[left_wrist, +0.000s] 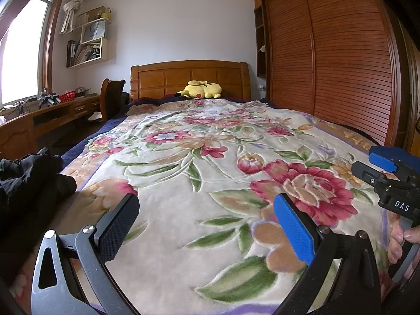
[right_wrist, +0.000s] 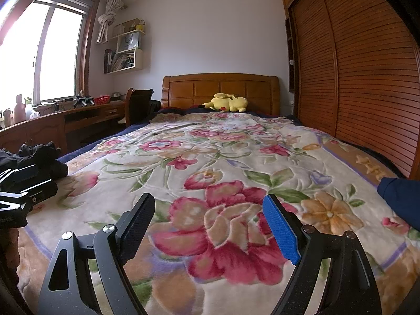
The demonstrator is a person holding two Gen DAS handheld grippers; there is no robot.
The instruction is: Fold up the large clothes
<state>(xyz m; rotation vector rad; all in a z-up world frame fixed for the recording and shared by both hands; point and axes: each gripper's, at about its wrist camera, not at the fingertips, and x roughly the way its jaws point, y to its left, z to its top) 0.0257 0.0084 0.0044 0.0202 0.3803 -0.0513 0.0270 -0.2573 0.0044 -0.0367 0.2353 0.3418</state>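
Two grippers over floral blanket (left_wrist: 199, 173), both empty. Left gripper (left_wrist: 207, 225): fingers spread wide, holding nothing. Right gripper (right_wrist: 210, 223): likewise wide apart, nothing between. Black garment (left_wrist: 29, 176) crumpled at near left edge of bed, apart from both. Navy cloth (right_wrist: 401, 199) near right edge. Yellow plush (left_wrist: 200, 89) far, by headboard (left_wrist: 189, 74).

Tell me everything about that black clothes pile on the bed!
The black clothes pile is a dark, crumpled heap of soft-looking fabric, not folded yet. It lies bunched up at the near left edge of the bed, resting on the flowery blanket. One rounded bit, perhaps a sleeve, pokes toward the middle. Neither gripper touches it. How many garments are in it cannot be told.
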